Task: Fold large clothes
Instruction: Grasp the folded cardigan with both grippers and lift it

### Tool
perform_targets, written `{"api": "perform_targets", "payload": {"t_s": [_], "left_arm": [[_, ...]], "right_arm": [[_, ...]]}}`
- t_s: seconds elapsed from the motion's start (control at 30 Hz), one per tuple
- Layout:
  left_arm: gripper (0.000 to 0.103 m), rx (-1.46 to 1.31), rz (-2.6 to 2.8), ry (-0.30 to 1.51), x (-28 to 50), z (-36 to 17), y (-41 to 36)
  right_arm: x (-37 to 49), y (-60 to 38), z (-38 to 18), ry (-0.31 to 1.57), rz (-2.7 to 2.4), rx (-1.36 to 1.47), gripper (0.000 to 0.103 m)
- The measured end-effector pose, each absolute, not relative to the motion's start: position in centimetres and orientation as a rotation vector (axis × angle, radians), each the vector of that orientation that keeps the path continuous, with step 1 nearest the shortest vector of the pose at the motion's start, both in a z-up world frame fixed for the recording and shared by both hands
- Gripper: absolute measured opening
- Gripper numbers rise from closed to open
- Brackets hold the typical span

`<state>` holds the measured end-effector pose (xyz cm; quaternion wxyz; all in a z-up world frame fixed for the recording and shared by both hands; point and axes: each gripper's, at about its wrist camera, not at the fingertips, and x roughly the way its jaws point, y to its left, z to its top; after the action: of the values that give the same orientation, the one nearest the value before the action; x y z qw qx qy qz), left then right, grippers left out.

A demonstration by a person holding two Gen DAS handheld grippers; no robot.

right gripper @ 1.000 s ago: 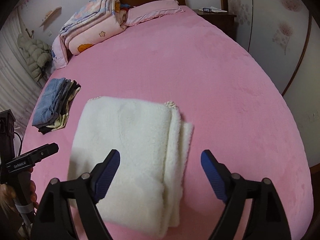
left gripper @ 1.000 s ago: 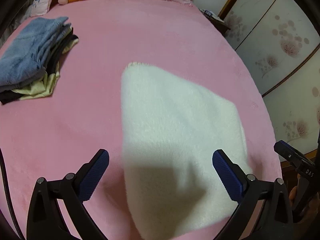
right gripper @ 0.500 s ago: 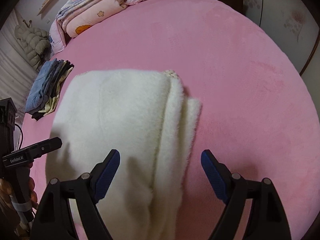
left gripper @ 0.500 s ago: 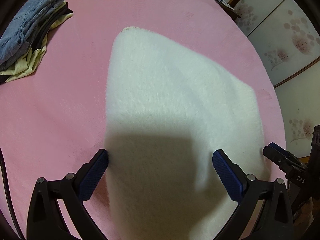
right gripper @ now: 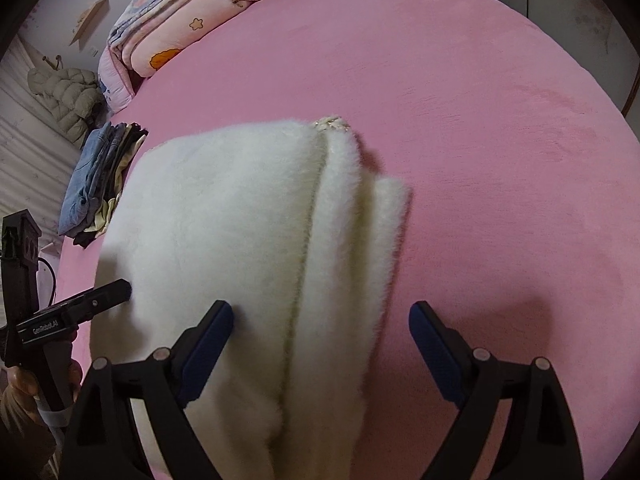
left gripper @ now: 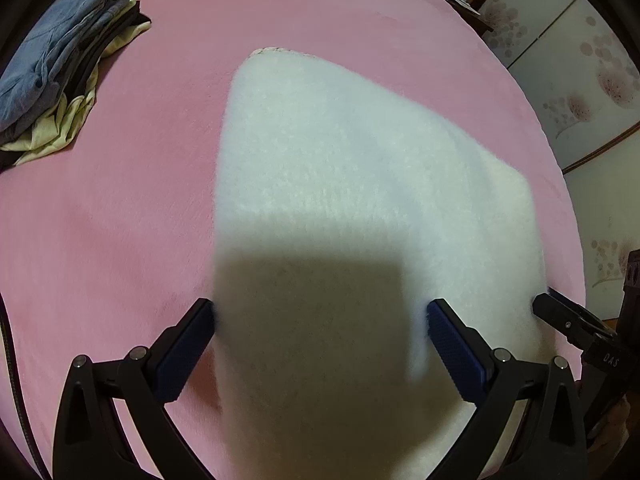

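Each camera rides on its own tool and looks steeply down along the two fingers, close over the pink bed. The left wrist view faces the white folded garment from its left side, the right wrist view from its right, layered edge. Both share the garment and the stack of folded clothes (each also catches the other tool at its rim).

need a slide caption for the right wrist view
Open right gripper poised over the layered edge of a folded white fleece garment on a pink bed.
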<state>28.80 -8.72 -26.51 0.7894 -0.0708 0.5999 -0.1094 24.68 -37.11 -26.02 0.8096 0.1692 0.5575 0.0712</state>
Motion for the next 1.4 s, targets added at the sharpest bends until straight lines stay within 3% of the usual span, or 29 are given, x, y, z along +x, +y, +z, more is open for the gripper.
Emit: {"api": "perform_targets", "payload": {"t_s": [0.2,0.43,0.5,0.63,0.97,1.07,1.17,1.27,1.4], "left_arm": [[0.103,-0.137,-0.245,1.31,28.6,-26.1,-8.6],[0.103,-0.301,-0.318,1.396,29.5,-29.3,-6.9],[0.103,-0.357,-0.349,1.416,29.4,-30.5,-6.5],[0.103,-0.482,-0.413,1.463,29.8,-32.8,-5.9],[0.103,-0.412,-0.504,1.451,29.8,-33.9,-6.8],[0.103,-0.385,-0.512,1.452,30.0,-33.9,-7.1],[0.097,-0.343,-0.487,1.436,30.0,-33.2,-7.6],[0.077,-0.277,-0.481,1.395,29.1,-31.3,-8.2],[0.069,-0.23,-0.472,1.367,27.7,-28.6,-7.7]], "right_arm": [[23.9,-35.9,-24.2,1.174,0.179,0.327,0.09],[25.0,-36.2,-27.2,1.248,0.208,0.401,0.09],[25.4,-36.2,-28.8,1.285,0.253,0.452,0.1],[25.9,-36.1,-31.1,1.331,0.314,0.53,0.103],[26.3,-35.9,-31.7,1.337,0.346,0.531,0.103],[26.5,-34.5,-31.2,1.338,0.374,0.482,0.094],[26.3,-34.1,-30.2,1.311,0.37,0.474,0.075],[25.5,-33.8,-28.3,1.278,0.33,0.443,0.05],[24.2,-31.9,-25.6,1.257,0.283,0.371,0.042]]}}
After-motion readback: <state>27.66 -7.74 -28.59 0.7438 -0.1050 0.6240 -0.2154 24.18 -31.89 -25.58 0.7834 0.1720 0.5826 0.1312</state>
